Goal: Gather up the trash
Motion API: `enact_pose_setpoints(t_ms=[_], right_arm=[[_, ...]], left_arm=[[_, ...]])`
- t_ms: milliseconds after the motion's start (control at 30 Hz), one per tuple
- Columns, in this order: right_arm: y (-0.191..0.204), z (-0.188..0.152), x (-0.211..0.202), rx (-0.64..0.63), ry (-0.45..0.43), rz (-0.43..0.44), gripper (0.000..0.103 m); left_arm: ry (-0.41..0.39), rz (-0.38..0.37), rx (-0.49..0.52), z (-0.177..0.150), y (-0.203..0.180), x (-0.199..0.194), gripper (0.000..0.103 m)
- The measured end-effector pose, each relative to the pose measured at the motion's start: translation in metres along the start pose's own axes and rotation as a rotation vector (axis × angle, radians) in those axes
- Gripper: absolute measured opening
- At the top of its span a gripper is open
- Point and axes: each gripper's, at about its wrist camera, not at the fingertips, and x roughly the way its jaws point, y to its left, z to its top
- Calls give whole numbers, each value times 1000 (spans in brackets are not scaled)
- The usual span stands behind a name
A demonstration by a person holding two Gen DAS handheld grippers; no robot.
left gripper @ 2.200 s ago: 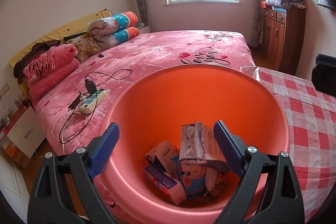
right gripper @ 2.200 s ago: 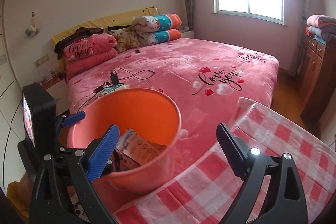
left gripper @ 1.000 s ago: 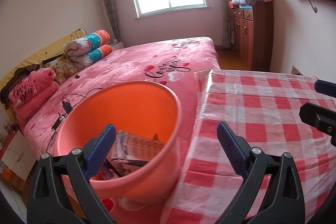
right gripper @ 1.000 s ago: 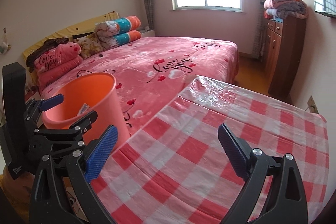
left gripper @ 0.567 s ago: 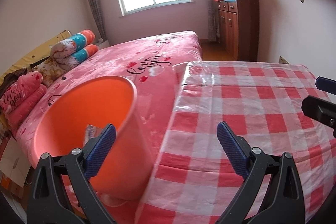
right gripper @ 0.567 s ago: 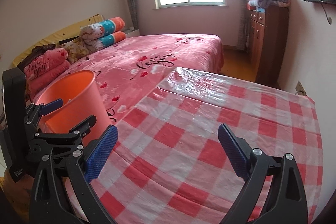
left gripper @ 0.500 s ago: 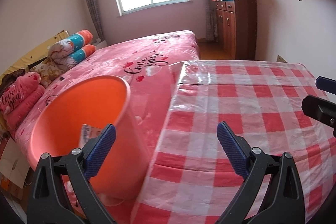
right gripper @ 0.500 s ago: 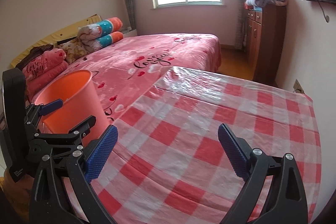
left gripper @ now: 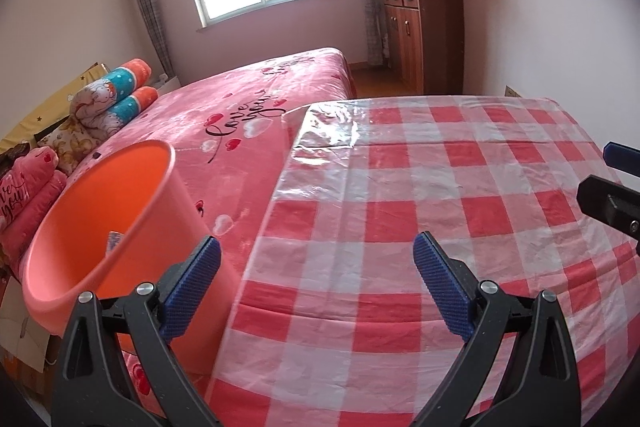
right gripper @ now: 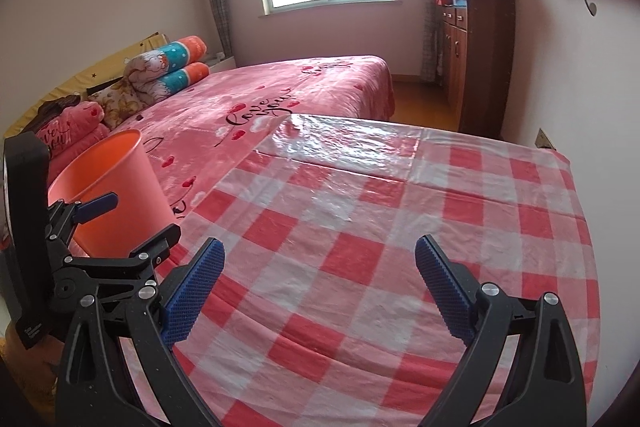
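Both my left tongs [left gripper: 316, 269] and my right tongs [right gripper: 320, 273] hang apart and hold nothing above the checked surface [right gripper: 400, 227], which shows no litter from either wrist. The orange bin [left gripper: 100, 227] stands just off the surface's left edge, beside the bed [left gripper: 240, 107], with a scrap of trash [left gripper: 114, 239] peeking above its rim. I judge the collecting about finished; my next move calls for a sweep for any stray piece before stopping.

The bin [left gripper: 100, 211] hides most of its contents behind its wall, only a scrap [left gripper: 114, 239] showing, too small to identify; the counter [left gripper: 440, 187] is cut off below.
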Motion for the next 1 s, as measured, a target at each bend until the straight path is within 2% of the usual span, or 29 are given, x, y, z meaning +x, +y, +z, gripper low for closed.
enact_pose_setpoints(t_ms=[400, 733, 1000], right_arm=[[-39, -25, -5, 66, 10, -61, 95], [-83, -50, -13, 112, 6, -166, 95], [-113, -65, -19, 146, 4, -225, 95]], left_arm=[[36, -46, 38, -6, -40, 12, 97], [23, -135, 64, -3, -86, 15, 97], [20, -169, 92, -2, -120, 21, 97]])
